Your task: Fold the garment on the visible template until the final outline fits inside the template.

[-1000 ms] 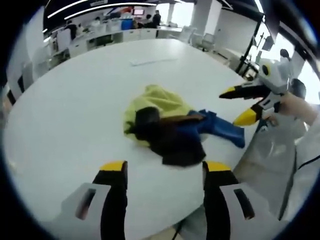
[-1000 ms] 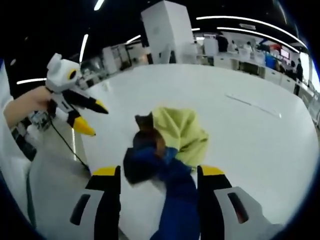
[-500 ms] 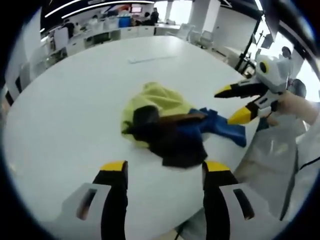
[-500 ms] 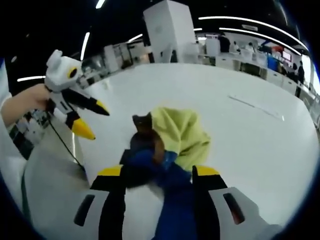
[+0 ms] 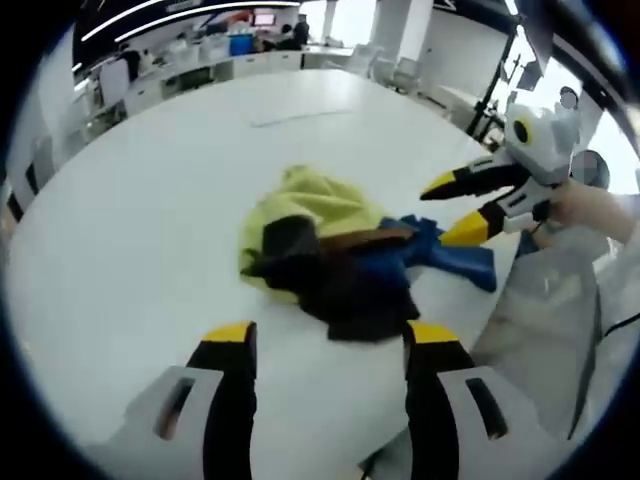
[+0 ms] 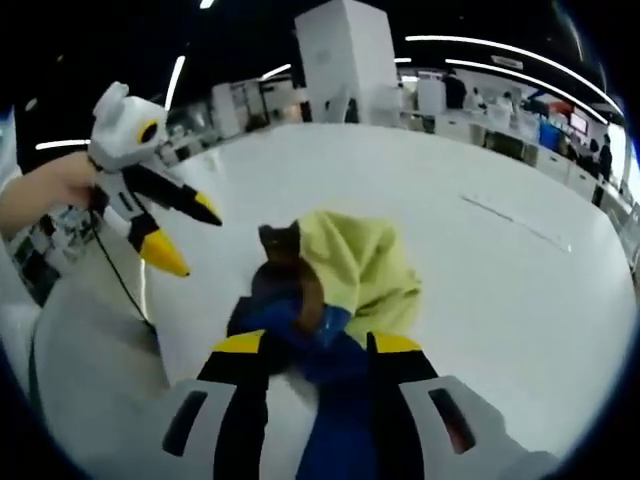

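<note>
A: What did the left gripper view show?

B: A crumpled garment [image 5: 335, 255], soft cloth bunched into yellow, dark brown and blue folds, lay on a smooth white round table [image 5: 150, 200], just ahead of the left gripper [image 5: 325, 335]. That gripper's yellow-tipped black jaws stood wide apart over the table edge with nothing between them. Right of them, the right gripper [image 5: 455, 208] reached in from a person's hand [image 5: 590, 205], its lower tip just above the blue part. An open-plan office with desks and ceiling strip lights lay beyond the table.

A: And the right gripper view?

B: The jaws had drawn narrow, one on each side of the blue cloth [image 6: 335, 400], which ran up between them; whether they pinched it could not be told. The yellow fabric [image 6: 365, 265] sat heaped just beyond the tips. The left gripper [image 6: 180, 235], white-bodied, hung up to the left, apart from the garment, jaws spread.
</note>
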A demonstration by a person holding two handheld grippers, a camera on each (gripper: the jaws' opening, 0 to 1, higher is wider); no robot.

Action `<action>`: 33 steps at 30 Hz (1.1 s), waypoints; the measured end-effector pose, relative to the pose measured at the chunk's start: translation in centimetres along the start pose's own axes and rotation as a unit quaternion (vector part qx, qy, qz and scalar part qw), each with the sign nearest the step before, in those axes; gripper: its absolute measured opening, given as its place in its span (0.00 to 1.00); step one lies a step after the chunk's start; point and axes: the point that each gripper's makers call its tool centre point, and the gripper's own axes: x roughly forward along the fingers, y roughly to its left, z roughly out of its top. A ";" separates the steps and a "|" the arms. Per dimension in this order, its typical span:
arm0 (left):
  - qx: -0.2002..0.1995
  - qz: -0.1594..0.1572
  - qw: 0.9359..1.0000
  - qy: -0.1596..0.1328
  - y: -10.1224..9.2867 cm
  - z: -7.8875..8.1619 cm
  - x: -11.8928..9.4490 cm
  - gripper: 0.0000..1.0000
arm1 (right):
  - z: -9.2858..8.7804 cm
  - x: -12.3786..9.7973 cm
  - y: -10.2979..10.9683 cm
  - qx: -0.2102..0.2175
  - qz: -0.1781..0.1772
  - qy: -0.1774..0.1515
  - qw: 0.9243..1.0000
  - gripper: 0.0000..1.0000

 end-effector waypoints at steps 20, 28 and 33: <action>0.016 -0.007 1.000 0.013 0.5 0.3 1.9 0.54 | -0.5 2.1 -0.1 -0.021 0.000 0.005 1.000 0.26; 0.021 -0.009 1.000 0.016 0.7 0.6 2.5 0.54 | -0.9 2.6 -0.3 -0.070 -0.004 0.019 0.997 0.24; 0.024 -0.010 1.000 0.017 0.9 0.7 3.1 0.54 | -1.0 2.8 -0.3 -0.073 -0.005 0.020 0.997 0.22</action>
